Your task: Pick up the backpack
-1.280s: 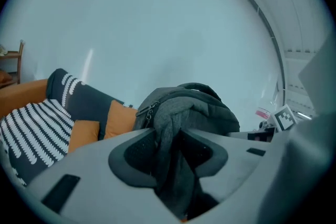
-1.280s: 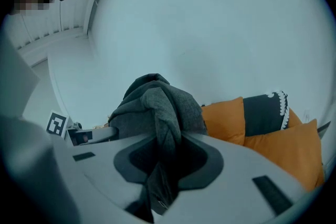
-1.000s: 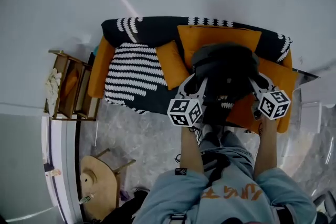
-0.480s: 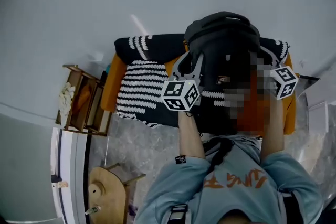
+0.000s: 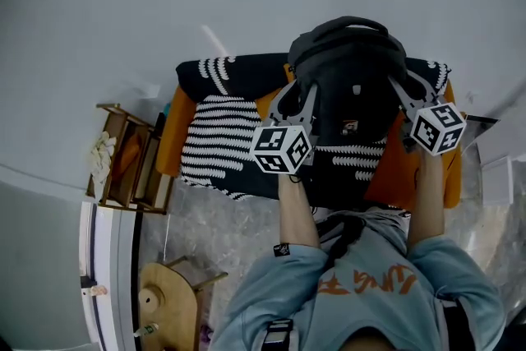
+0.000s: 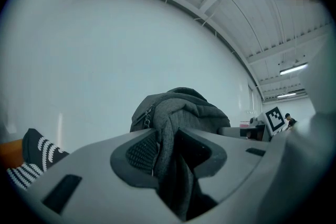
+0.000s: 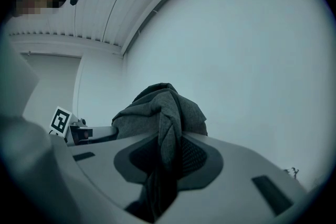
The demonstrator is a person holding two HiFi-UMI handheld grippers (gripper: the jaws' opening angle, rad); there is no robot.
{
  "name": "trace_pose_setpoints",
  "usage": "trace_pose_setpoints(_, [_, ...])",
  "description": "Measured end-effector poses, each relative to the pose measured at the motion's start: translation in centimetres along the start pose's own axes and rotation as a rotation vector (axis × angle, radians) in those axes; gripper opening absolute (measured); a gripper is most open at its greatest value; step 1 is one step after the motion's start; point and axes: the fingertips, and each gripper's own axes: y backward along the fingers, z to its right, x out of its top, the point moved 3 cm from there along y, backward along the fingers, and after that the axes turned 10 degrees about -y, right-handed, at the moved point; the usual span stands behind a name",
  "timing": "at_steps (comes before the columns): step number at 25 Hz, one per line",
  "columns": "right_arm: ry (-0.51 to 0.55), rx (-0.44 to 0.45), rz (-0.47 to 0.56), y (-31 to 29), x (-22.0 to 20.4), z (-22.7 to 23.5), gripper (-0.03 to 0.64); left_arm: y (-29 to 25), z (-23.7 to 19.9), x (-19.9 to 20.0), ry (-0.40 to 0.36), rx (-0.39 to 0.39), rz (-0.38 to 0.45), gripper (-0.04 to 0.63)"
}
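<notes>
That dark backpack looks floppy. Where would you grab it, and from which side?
By a fabric fold on each flank, coming in level from the person's side. The backpack is soft and wide; the left gripper and right gripper each pinch a bunched fold, which probably keeps it balanced.

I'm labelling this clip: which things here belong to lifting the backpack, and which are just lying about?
Job: backpack, left gripper and right gripper, both clamped on its fabric.
Lying about: orange sofa, striped blanket, wooden side table, round stool.
</notes>
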Motion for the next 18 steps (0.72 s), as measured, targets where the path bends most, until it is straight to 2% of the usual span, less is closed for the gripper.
trace_pose_setpoints(18, [0.005, 0.002, 0.003, 0.36, -0.04, -0.09, 0.098, 0.19, 0.21, -0.29, 0.018, -0.006, 0.003, 0.141])
